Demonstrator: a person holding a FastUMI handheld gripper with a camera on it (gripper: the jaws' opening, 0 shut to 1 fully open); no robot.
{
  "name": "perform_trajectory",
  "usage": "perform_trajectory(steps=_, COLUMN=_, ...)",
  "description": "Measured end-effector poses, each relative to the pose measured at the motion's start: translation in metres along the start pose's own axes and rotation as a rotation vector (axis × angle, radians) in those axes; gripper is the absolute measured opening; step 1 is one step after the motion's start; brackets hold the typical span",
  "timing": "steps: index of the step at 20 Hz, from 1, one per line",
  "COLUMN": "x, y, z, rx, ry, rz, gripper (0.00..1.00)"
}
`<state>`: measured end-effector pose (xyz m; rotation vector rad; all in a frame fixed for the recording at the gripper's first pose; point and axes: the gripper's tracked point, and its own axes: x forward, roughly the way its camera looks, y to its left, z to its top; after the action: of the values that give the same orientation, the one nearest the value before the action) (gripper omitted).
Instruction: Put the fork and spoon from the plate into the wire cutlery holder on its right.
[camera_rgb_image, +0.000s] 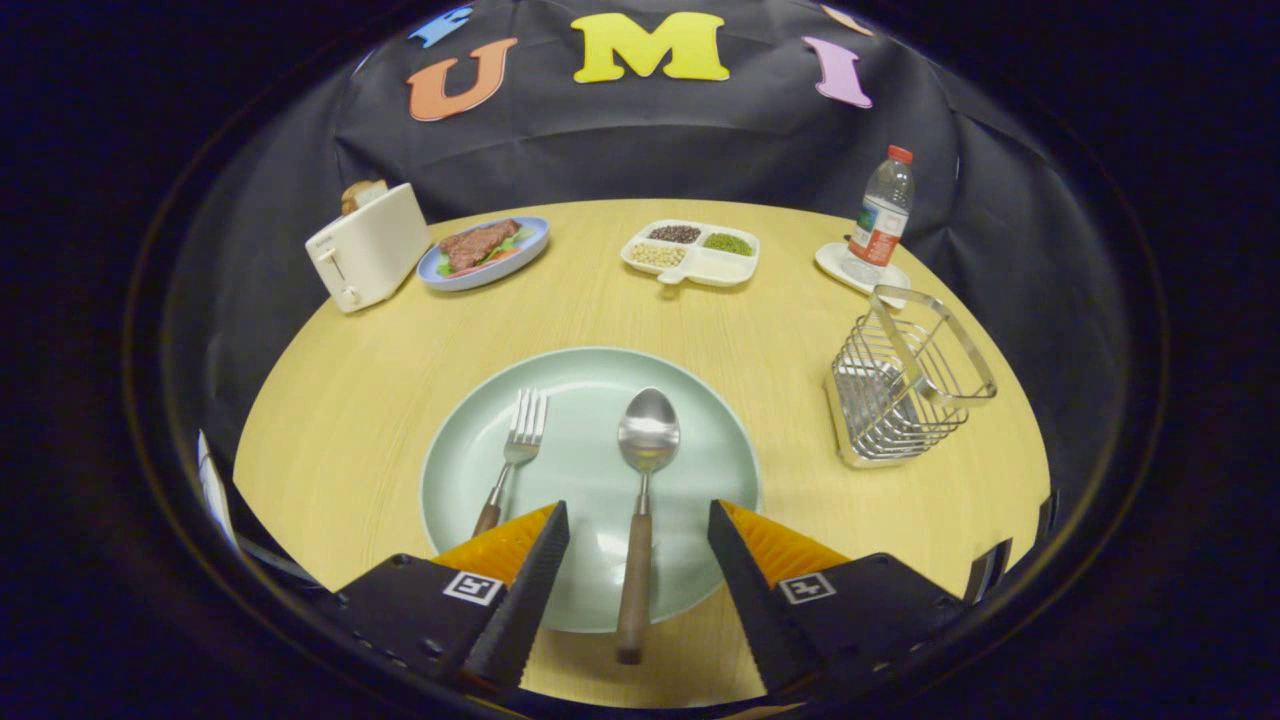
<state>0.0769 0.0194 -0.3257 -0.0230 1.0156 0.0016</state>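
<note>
A pale green plate (690, 450) lies on the round wooden table just ahead of my fingers. On it rest a fork (517, 448) at the left and a spoon (642, 480) at the right, both with wooden handles pointing toward me. The spoon's handle runs back between my fingers and off the plate's near rim. My gripper (638, 520) is open and hovers above the handle, with a wide gap either side. The wire cutlery holder (905, 385) stands to the right of the plate, and nothing shows inside it.
At the back of the table stand a white toaster (368, 245), a blue plate with food (484, 252), a divided white tray of beans (692, 252) and a water bottle (880, 215) on a white saucer. Bare wood lies between the plate and the holder.
</note>
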Motion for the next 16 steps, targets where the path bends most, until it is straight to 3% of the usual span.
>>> perform_trajectory(steps=1, x=0.008, y=-0.002, z=-0.003, rx=0.009, ry=0.017, rz=-0.006, gripper=0.69)
perform_trajectory(steps=7, x=0.017, y=0.003, z=-0.008, rx=0.032, ry=0.081, rz=0.010, gripper=0.61)
perform_trajectory(steps=9, x=0.021, y=0.003, z=-0.010, rx=0.045, ry=0.086, rz=0.019, gripper=0.27)
perform_trajectory(steps=10, x=0.019, y=0.002, z=-0.008, rx=0.034, ry=0.083, rz=0.016, gripper=0.28)
perform_trajectory(steps=12, x=0.017, y=0.002, z=-0.008, rx=0.037, ry=0.095, rz=0.021, gripper=0.07)
perform_trajectory(steps=16, x=0.015, y=0.001, z=-0.007, rx=0.024, ry=0.099, rz=0.009, gripper=0.01)
